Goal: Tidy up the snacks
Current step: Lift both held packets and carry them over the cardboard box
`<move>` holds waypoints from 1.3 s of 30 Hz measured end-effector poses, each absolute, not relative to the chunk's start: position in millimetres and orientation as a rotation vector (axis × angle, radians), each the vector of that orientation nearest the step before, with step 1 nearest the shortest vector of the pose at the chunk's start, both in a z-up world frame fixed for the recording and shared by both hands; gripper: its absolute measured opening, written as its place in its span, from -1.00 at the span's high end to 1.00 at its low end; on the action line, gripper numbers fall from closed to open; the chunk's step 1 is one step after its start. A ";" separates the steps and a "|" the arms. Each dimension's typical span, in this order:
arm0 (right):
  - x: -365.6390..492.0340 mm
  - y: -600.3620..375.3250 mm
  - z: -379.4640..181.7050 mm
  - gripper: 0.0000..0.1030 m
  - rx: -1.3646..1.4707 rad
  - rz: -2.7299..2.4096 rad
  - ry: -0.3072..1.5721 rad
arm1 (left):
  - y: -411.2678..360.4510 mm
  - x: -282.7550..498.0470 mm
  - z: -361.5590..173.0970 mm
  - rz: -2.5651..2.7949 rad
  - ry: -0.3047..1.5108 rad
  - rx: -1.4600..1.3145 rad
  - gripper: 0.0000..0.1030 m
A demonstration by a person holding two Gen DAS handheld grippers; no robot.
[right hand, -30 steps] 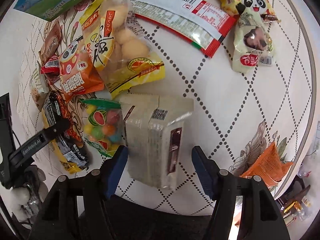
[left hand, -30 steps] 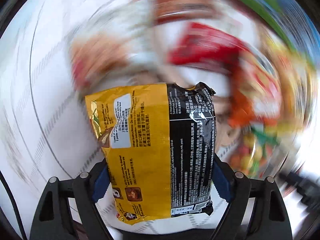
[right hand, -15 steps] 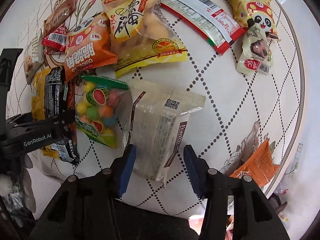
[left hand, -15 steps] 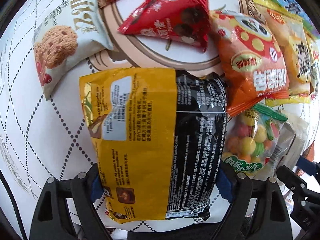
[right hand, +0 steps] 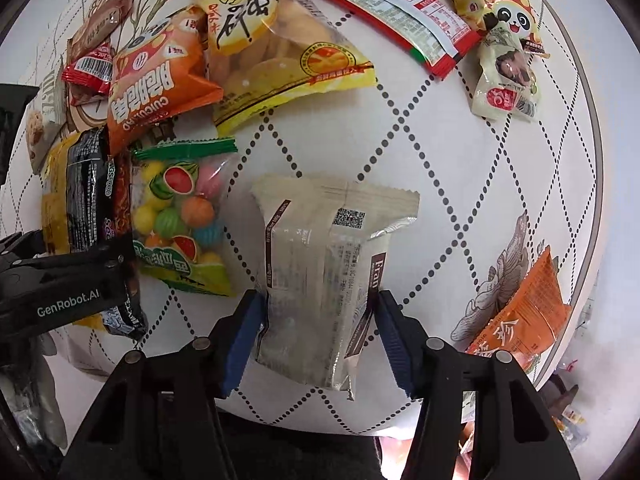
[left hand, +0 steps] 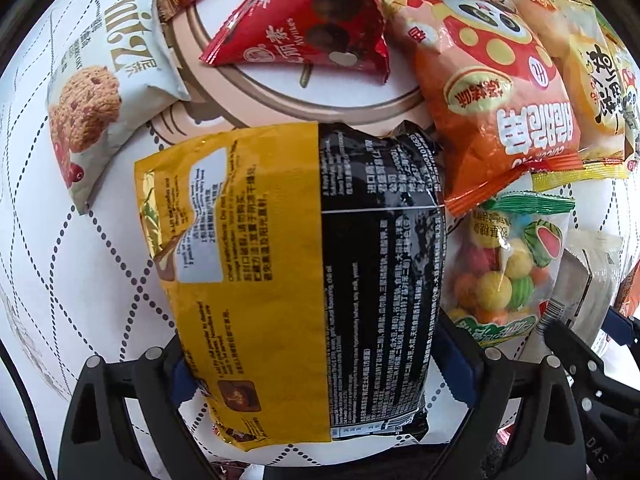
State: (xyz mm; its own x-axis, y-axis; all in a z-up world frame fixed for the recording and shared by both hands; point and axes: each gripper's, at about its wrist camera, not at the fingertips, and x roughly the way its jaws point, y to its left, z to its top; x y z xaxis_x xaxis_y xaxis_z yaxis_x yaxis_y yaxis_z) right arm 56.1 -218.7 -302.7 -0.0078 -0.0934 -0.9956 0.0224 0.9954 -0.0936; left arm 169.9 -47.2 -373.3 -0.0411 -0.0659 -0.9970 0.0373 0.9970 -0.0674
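While both of my grippers are loaded, I log two items. Item one: yellow-and-black packet (left hand: 304, 280), centre of the left view, clamped at its lower sides by my left gripper (left hand: 316, 364); I judge it light, crinkly, slippery film, best held low across its width. Item two: pale beige packet (right hand: 324, 276), lower centre of the right view on the table (right hand: 500, 168), pinched by my right gripper (right hand: 320, 320); soft, probably crushable, so squeeze gently.
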 end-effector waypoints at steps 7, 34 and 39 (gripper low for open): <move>75.2 -213.7 -323.7 -0.16 -0.083 -0.138 1.528 | -67.2 169.4 -379.5 -0.070 1.595 -0.022 -0.78; 56.9 -262.4 -156.3 -0.10 -0.036 0.179 1.251 | -135.6 182.2 -176.1 -0.162 1.276 -0.021 -0.64; 91.2 -298.1 -113.8 -0.10 0.054 0.194 1.167 | -143.7 227.0 -131.4 -0.222 1.225 -0.083 -0.64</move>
State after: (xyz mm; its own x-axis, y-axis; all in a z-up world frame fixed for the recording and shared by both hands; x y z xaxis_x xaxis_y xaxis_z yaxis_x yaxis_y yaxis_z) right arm 91.2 -298.1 -113.8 0.3788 0.1795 -0.9079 -0.1237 0.9820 0.1425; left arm 227.0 -143.7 -131.4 0.3206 -0.2134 -0.9229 0.1244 0.9753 -0.1824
